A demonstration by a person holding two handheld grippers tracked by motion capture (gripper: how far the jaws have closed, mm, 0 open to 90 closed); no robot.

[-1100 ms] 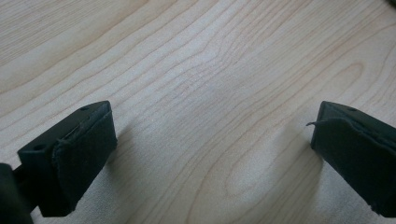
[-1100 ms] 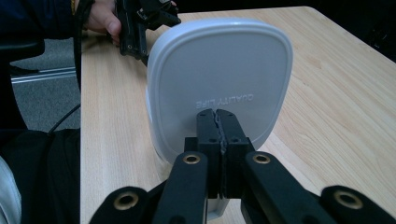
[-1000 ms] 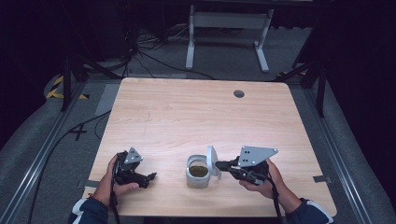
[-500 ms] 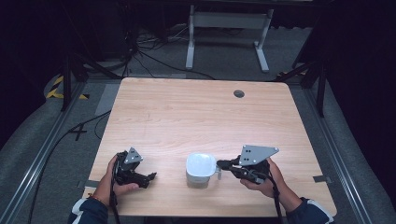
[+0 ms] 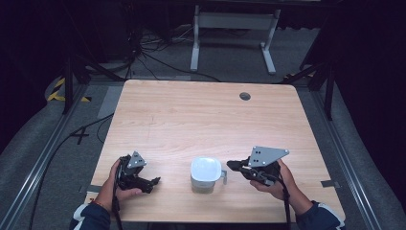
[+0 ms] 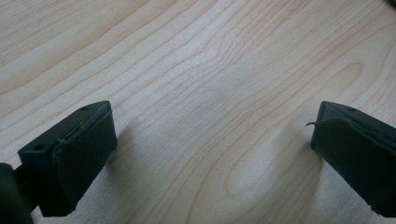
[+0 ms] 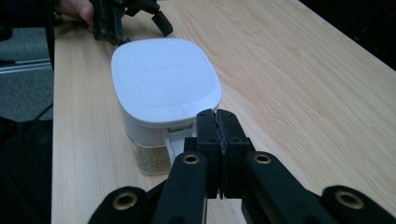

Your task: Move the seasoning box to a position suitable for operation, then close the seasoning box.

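In the high view, a small container [image 5: 206, 174] with a white flip lid [image 5: 206, 167] is seen standing near the 6 o'clock edge of the wooden tabletop [image 5: 201, 120]. The lid is lying flat on it. The right gripper [image 5: 231, 165] is held at 3 o'clock of the container, with its tip just beside the small tab at the lid's edge. The left gripper [image 5: 154, 181] is rested on the tabletop at 9 o'clock of the container, apart from it. Around the tabletop a grey carpet floor [image 5: 48, 158], black cables [image 5: 158, 57] and a white metal stand [image 5: 234, 28] at 12 o'clock are seen, and the room is dark.

In the left gripper view, the jaws are spread wide and nothing is between them; only the light wood grain lies under them.

In the right gripper view, the right gripper [image 7: 218, 122] is pressed together with nothing pinched, and its tip is at the lid's front latch, touching or nearly so. Through the clear lower body some fine yellowish grains [image 7: 149, 158] are seen. The left gripper [image 7: 161, 21] is seen farther off at 12 o'clock.

The step in hand is judged to be the closing of the lid, and it looks nearly done. For the next move, a light press down on the latch may be needed, or the gripper can be drawn away to 3 o'clock without pushing the container.
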